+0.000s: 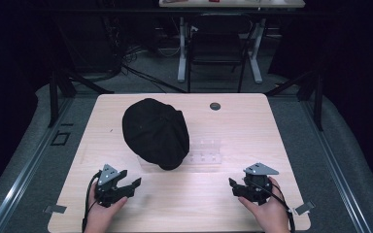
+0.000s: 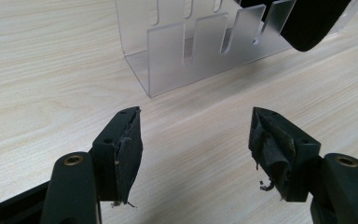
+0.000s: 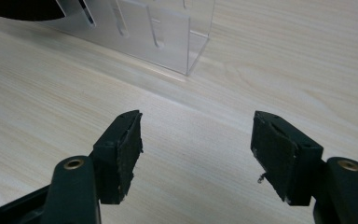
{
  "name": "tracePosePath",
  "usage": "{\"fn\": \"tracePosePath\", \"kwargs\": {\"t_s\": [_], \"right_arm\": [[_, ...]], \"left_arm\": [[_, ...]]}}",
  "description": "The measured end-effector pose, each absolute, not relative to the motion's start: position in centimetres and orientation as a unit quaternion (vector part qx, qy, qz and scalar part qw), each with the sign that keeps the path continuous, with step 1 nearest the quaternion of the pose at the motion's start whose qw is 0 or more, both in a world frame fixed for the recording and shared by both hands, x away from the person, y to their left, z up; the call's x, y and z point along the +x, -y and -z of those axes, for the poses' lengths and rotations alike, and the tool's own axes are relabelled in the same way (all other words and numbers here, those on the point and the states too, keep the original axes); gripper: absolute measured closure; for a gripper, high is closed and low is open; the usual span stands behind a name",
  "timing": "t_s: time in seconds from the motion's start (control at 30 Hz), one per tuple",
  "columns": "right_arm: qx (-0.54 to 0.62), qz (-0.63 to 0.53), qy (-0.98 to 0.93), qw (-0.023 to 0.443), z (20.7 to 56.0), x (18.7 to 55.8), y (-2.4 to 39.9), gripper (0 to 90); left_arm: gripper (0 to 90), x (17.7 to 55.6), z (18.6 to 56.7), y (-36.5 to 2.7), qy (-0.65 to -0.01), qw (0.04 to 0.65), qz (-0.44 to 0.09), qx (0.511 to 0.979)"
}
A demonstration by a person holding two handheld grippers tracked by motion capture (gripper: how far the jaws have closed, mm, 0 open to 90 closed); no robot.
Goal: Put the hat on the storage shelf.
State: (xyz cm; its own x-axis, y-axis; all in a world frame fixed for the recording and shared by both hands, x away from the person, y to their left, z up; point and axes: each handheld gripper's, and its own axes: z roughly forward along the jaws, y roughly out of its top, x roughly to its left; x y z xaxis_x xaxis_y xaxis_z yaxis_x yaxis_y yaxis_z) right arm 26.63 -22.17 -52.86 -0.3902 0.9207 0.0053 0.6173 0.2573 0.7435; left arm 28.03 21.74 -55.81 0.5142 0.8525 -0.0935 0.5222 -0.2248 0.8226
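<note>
Now, hat (image 1: 155,133): soft and light; pinch its edge.
Stand (image 1: 205,154): clear, stiff, maybe slippery.
Your left gripper (image 1: 125,186): fingers apart.
Your right gripper (image 1: 236,187): fingers apart.

The table (image 1: 126,204) is pale wood-grain, smooth with a soft sheen. On it, a clear plastic rack (image 2: 186,46) looks glossy and slightly frosted, with slots cut in its walls. A black cap (image 1: 156,132) lying over the rack looks like matt cloth with seamed panels. Nearer than the rack, the left gripper (image 2: 196,140) and right gripper (image 3: 196,142) are matt black plastic with brass-coloured screws; their pads (image 2: 129,149) are rough, dark and frayed at the edges.
</note>
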Motion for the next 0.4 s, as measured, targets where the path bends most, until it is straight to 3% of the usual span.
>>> {"fn": "tracePosePath", "kwargs": {"t_s": [0.4], "right_arm": [[0.495, -0.351, -0.758, 0.240, 55.3, 26.0, 22.6, 31.9]], "left_arm": [[35.0, 27.9, 55.8, -21.2, -0.444, 0.429, -0.185, 0.765]]}}
